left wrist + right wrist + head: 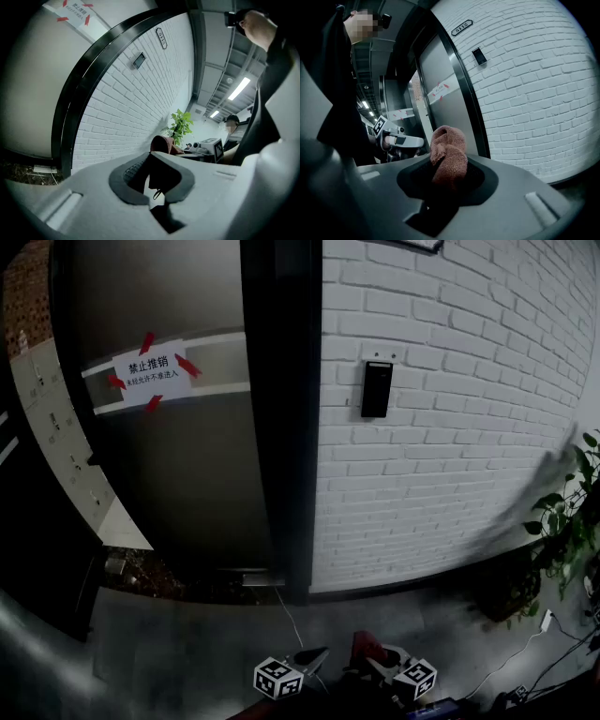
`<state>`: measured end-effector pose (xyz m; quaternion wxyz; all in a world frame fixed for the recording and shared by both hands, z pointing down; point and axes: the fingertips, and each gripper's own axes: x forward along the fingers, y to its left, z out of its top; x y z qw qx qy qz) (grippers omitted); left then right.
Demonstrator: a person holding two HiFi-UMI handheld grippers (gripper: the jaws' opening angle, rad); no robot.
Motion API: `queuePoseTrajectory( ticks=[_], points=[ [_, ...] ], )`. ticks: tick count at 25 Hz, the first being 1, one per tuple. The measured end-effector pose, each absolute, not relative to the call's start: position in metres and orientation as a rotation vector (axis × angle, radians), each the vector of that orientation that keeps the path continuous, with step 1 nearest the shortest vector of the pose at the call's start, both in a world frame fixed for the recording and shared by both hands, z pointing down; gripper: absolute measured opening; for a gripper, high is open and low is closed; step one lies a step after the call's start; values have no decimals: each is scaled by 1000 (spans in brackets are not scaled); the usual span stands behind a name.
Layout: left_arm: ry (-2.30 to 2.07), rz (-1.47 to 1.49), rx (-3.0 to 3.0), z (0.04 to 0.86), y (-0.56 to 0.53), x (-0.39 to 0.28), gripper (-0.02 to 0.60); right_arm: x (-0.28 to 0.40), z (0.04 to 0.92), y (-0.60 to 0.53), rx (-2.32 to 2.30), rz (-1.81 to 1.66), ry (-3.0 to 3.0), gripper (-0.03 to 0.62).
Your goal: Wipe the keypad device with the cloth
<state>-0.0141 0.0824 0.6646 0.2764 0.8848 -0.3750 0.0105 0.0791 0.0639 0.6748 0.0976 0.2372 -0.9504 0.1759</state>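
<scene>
The keypad device [377, 388] is a small black panel high on the white brick wall, to the right of the door frame; it also shows as the keypad device [139, 60] and the keypad device [478, 56], far off. Both grippers are low at the bottom of the head view, well short of it. My right gripper [370, 653] [449, 168] is shut on a reddish-brown cloth [449, 154], which bunches up above its jaws. My left gripper [314, 656] [152, 171] is beside it, jaws together and holding nothing. The cloth [164, 143] shows just past the left jaws.
A grey door [187, 474] with a taped paper notice [153, 374] stands left of a black door frame [281, 418]. A potted plant [567, 517] is at the right wall. Cables [289, 615] trail over the floor. A person stands beside the grippers.
</scene>
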Motion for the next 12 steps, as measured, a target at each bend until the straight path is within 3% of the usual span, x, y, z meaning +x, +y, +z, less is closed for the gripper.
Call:
queuePoseTrajectory(
  ticks=[12],
  points=[
    [-1111, 36, 2300, 666, 5, -29, 5, 36, 702, -21, 482, 603, -2831, 115]
  ],
)
